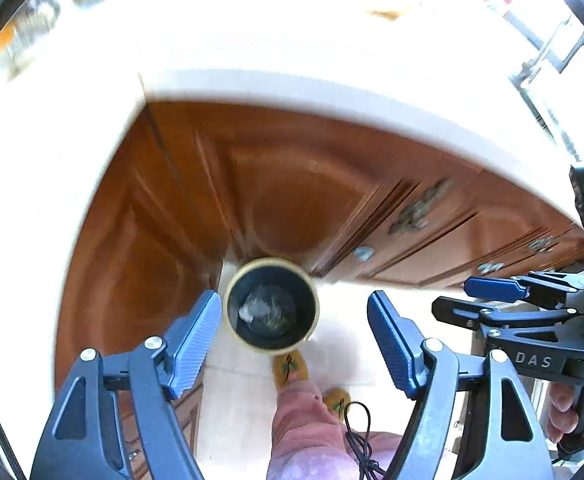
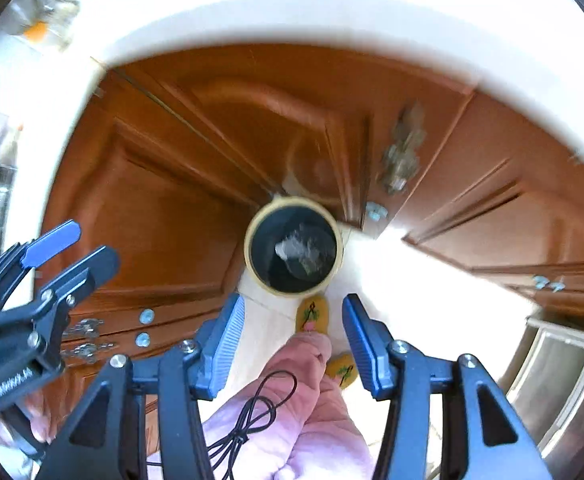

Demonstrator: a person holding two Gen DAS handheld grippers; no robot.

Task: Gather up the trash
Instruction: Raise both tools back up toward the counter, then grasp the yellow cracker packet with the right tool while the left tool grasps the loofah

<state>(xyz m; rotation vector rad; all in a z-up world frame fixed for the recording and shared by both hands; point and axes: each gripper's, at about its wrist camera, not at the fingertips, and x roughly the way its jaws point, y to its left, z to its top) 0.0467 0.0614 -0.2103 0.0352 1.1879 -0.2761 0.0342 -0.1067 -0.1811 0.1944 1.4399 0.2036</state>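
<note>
A round trash bin point(image 1: 270, 306) with a tan rim and dark liner stands on the light floor in the cabinet corner; it also shows in the right wrist view point(image 2: 294, 249). Crumpled grey trash point(image 1: 266, 312) lies at its bottom, also seen in the right wrist view point(image 2: 302, 252). My left gripper point(image 1: 294, 344) is open and empty, held high above the bin. My right gripper point(image 2: 294, 344) is open and empty, also above the bin. The right gripper appears at the right of the left view point(image 1: 496, 300), the left gripper at the left of the right view point(image 2: 64, 256).
Brown wooden cabinets point(image 1: 292, 184) with metal handles point(image 1: 416, 208) wrap the corner under a white countertop point(image 1: 332, 52). The person's pink trouser leg point(image 2: 292, 412) and yellow slippers point(image 2: 312, 314) are below, with a black cable point(image 2: 252, 416). A steel appliance point(image 2: 564, 372) stands at right.
</note>
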